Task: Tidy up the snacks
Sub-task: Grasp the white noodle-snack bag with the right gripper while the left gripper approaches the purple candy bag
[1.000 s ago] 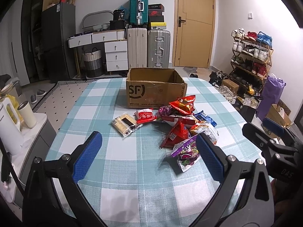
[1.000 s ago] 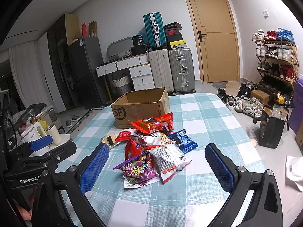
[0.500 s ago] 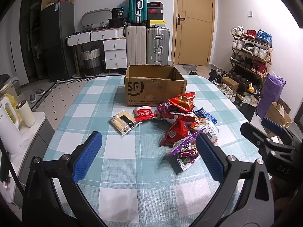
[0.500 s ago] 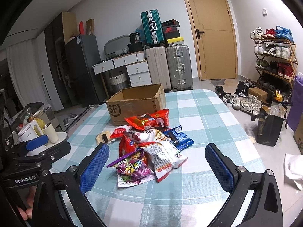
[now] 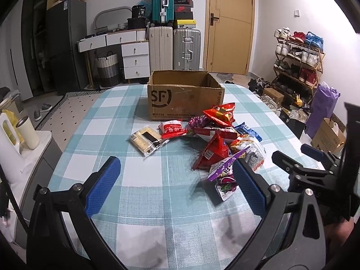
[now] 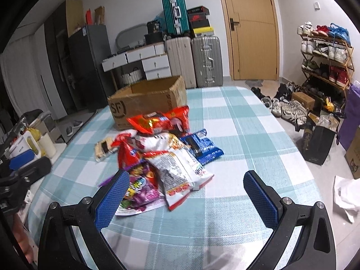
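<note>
- Left wrist view: I am holding my left gripper wide open over the checked table. The snack pile is lying just before the cardboard box.
- Right wrist view: my right gripper is gaping too, maybe touching the purple candy bag.

Checked table: box, snack packets.

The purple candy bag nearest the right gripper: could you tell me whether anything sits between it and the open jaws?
Nothing visible does. The right gripper is open, and the purple candy bag lies just ahead by its left finger, at the pile's near edge.
</note>
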Available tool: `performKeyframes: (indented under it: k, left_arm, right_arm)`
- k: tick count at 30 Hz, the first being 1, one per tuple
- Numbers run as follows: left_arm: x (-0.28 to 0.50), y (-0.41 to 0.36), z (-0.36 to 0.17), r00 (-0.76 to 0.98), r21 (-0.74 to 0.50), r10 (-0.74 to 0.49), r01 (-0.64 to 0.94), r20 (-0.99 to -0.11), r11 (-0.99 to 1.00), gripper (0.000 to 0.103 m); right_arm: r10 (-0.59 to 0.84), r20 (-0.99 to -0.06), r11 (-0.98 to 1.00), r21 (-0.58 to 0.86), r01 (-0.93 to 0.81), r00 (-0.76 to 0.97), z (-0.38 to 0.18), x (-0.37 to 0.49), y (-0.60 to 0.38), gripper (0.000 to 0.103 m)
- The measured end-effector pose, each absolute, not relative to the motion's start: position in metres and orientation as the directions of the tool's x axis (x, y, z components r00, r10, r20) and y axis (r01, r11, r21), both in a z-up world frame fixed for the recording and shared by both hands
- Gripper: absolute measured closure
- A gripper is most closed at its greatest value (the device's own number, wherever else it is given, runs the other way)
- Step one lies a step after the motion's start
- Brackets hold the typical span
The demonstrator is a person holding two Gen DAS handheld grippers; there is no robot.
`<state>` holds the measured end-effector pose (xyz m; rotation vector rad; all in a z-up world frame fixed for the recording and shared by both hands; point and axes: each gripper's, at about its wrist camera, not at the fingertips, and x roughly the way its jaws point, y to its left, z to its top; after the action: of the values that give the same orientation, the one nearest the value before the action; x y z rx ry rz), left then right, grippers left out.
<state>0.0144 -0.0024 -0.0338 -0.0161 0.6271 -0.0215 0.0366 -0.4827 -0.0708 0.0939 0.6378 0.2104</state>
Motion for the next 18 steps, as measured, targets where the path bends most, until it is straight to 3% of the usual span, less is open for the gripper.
performKeyframes:
  k: [18]
  left_arm:
    - [0.036,0.01,-0.055,0.776,-0.051,-0.023,-0.012,-0.63,0.999,0.004]
  right_arm:
    - [0.271,-0.698,0.963,0.19,-0.193,0.663,-0.116,0.119,-0.473,0.0]
